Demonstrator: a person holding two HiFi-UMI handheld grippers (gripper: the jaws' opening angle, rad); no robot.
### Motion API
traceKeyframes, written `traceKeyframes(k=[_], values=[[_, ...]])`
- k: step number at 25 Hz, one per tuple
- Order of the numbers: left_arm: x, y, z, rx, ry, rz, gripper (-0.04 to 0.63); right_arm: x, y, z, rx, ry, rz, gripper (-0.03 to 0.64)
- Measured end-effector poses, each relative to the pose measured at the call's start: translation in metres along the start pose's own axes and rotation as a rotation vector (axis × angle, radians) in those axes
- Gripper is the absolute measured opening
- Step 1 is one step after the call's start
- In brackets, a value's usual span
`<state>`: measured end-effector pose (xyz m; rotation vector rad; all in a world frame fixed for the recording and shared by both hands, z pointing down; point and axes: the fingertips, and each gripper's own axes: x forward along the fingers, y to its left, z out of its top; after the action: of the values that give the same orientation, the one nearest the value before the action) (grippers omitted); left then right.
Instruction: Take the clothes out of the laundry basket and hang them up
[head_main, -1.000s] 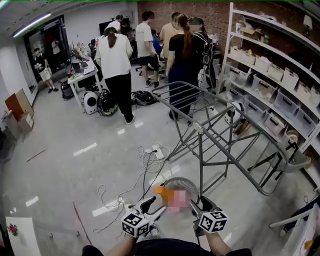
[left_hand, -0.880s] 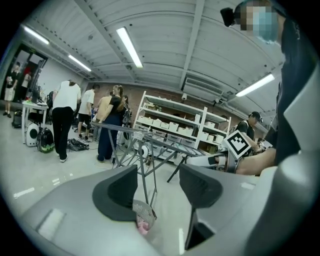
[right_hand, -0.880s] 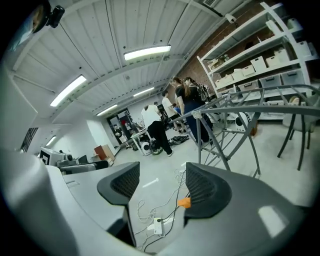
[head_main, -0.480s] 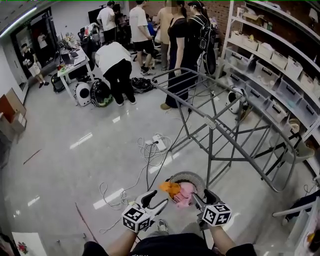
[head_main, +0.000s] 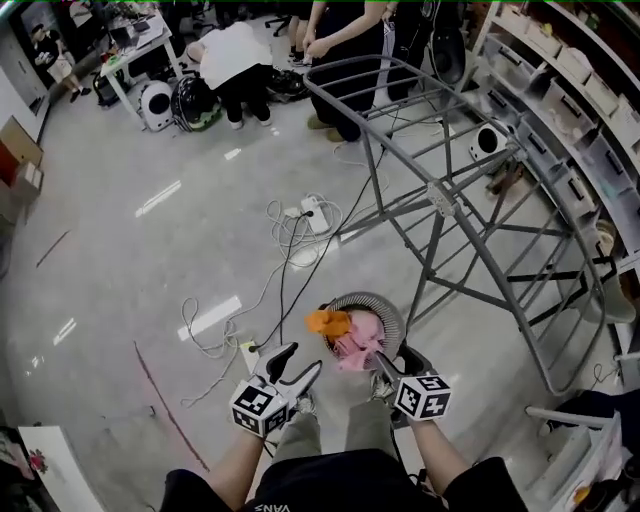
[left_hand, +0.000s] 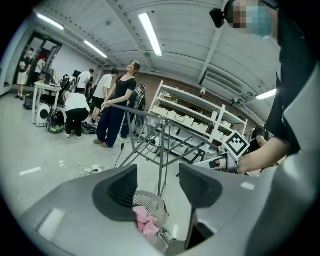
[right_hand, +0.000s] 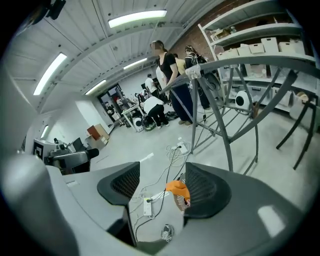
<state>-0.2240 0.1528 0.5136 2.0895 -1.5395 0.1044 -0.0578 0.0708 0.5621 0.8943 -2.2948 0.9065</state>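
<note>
We are hovering the left gripper (head_main: 300, 361) and right gripper (head_main: 392, 364), fingers spread and empty, with the round grey slatted basket (head_main: 376, 299) just beyond the fingertips, probably readying to grab its crumpled pink cloth (head_main: 355, 340).

A white power strip (head_main: 313, 213) with tangled black and white cables (head_main: 285, 262) lies on the glossy grey floor (head_main: 120, 270), well apart from the white metal shelving unit (head_main: 600, 150).
</note>
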Motion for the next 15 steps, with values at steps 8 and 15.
traceKeyframes(k=[8,15], values=[[0.087,0.009,-0.051,-0.019,0.048,0.023,0.238,0.074,-0.093,-0.036,-0.012,0.141,-0.039,0.272],[0.136,0.014,-0.137,-0.064,0.161,0.012,0.238,0.137,-0.156,-0.127,-0.082,0.336,-0.057,0.262]])
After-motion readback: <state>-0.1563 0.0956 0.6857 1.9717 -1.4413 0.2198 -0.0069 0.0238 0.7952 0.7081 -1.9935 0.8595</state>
